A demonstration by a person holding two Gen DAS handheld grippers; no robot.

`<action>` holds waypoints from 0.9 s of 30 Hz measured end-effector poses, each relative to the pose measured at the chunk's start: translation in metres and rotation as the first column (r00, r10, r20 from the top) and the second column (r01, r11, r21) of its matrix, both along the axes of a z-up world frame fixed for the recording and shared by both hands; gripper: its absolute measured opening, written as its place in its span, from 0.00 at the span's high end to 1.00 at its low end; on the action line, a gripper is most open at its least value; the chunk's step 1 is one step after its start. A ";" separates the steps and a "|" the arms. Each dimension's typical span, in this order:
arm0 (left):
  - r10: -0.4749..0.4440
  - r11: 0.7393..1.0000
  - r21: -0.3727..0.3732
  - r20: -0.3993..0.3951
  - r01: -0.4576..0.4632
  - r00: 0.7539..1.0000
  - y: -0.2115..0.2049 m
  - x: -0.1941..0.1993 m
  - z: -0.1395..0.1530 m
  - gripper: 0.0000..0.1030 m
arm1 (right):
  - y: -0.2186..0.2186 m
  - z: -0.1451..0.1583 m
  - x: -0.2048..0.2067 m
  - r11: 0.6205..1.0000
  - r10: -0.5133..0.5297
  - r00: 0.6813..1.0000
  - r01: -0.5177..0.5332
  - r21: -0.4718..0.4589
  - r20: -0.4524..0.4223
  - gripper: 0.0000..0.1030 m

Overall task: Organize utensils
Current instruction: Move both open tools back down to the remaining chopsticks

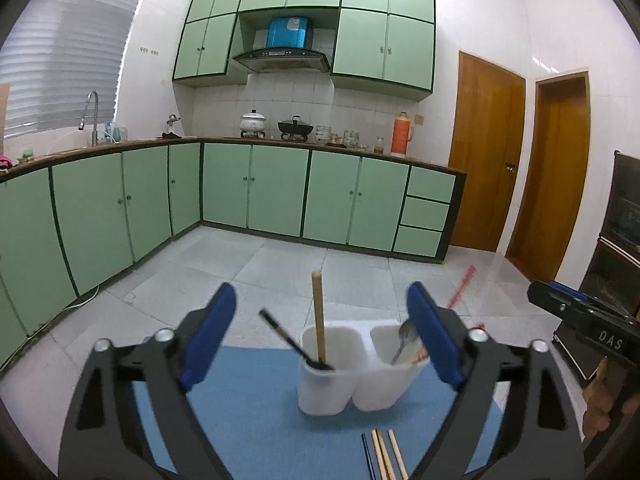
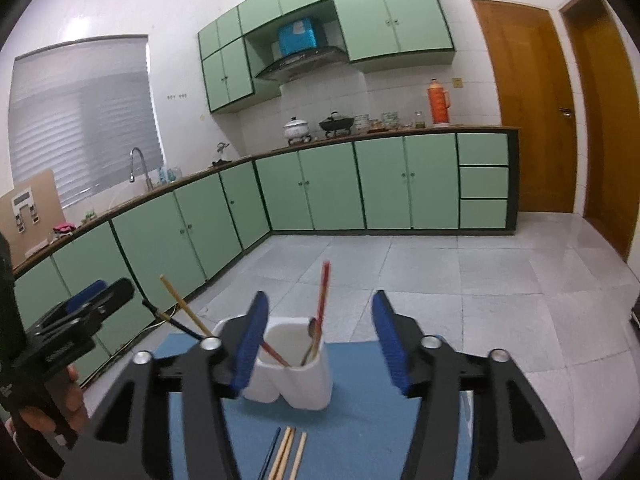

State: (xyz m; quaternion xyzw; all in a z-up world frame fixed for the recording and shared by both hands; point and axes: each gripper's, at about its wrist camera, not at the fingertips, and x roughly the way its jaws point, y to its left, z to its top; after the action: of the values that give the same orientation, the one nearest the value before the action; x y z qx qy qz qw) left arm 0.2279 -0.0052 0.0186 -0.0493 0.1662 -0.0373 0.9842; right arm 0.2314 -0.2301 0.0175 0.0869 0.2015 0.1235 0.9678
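A white two-compartment utensil holder [image 1: 352,376] [image 2: 292,376] stands on a blue mat [image 1: 248,420] [image 2: 360,432]. Its left cup holds a wooden chopstick [image 1: 319,316] and a dark chopstick [image 1: 282,336]. Its right cup holds a metal spoon [image 1: 405,338] and red chopsticks [image 2: 323,292]. Loose wooden chopsticks [image 1: 384,456] [image 2: 286,454] and a blue one [image 2: 270,454] lie on the mat in front. My left gripper [image 1: 322,340] is open and empty, above the near side of the holder. My right gripper [image 2: 320,344] is open and empty, also facing the holder.
The mat lies on a table over a grey tiled floor [image 1: 280,264]. Green cabinets [image 1: 256,188] with a counter of pots and an orange thermos [image 1: 400,134] line the far walls. Wooden doors [image 1: 486,156] stand at right. A dark cabinet [image 1: 616,240] is at far right.
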 end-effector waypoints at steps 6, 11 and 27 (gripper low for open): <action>-0.011 1.000 0.010 -0.040 0.012 0.999 -0.009 -0.032 -0.019 0.10 | -0.007 -0.021 -0.038 0.999 -0.033 0.999 0.033 0.010 -0.012 0.28; -0.015 0.999 0.045 -0.098 0.020 0.995 -0.013 -0.060 -0.048 0.08 | -0.004 -0.046 -0.066 0.999 -0.052 0.998 0.052 -0.011 -0.046 0.22; -0.015 0.987 0.147 -0.332 0.067 0.943 -0.012 -0.125 -0.142 0.08 | 0.020 -0.139 -0.130 0.999 -0.025 0.959 0.015 -0.035 -0.284 0.13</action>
State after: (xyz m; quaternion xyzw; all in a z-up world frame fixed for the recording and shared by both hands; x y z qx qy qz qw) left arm 0.1033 -0.0174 -0.1232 0.0257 0.3318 -0.0360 0.9423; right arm 0.1019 -0.2105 -0.1214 0.0898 0.3394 0.0967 0.9313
